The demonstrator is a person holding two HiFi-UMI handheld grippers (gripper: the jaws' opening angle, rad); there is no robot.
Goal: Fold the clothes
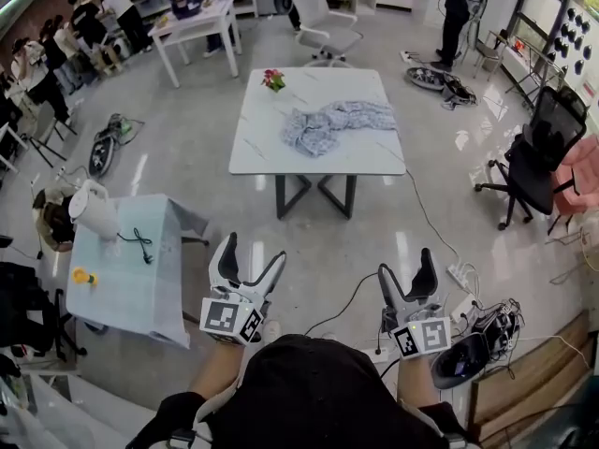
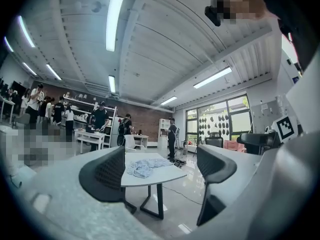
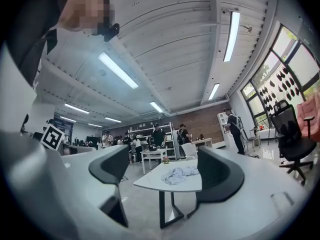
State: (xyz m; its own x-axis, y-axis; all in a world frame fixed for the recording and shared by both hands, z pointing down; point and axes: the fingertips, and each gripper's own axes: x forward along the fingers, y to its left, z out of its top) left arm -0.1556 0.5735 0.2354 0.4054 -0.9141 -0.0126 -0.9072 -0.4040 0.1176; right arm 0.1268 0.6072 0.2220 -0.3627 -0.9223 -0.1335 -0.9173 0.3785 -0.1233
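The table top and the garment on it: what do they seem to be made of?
Table top: white, smooth, faintly veined, so marble or a marble-look laminate; I cannot tell which. Garment: thin soft cloth, pale blue-grey, matte, crumpled in loose folds.

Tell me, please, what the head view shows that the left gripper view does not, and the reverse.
Only the head view: the pink flowers at the far edge of the white table, and a side table that carries a white jug. Only the left gripper view: the ceiling with its strip lights. Both: the left tongs, open with nothing between them, and the crumpled garment lying on the white table well ahead of them.
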